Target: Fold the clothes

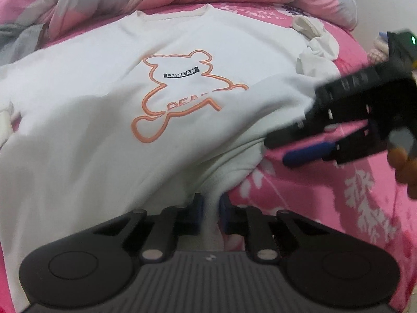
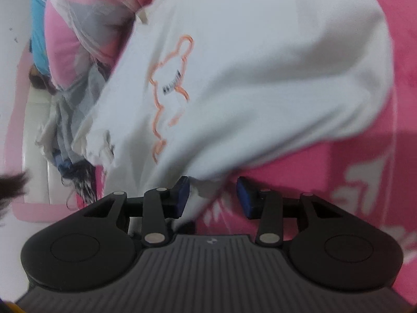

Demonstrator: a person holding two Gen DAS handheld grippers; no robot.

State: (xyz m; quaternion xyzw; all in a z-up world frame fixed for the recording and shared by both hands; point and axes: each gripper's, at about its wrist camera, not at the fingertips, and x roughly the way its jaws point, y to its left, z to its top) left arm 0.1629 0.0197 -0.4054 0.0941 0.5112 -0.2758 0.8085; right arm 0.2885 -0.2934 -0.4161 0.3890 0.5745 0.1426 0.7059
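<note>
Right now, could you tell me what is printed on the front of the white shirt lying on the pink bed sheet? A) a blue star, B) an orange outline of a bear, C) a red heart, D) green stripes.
B: the white shirt carries an orange bear outline with a small black text label across its chest, seen in both wrist views.

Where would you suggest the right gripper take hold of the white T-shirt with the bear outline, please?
Probably at the bottom hem corner of the white T-shirt lying between the open pads of the right gripper, coming in low from the shirt's side edge over the pink bedsheet. That corner is a thin free flap, and the left gripper already pinches the hem beside it.
</note>
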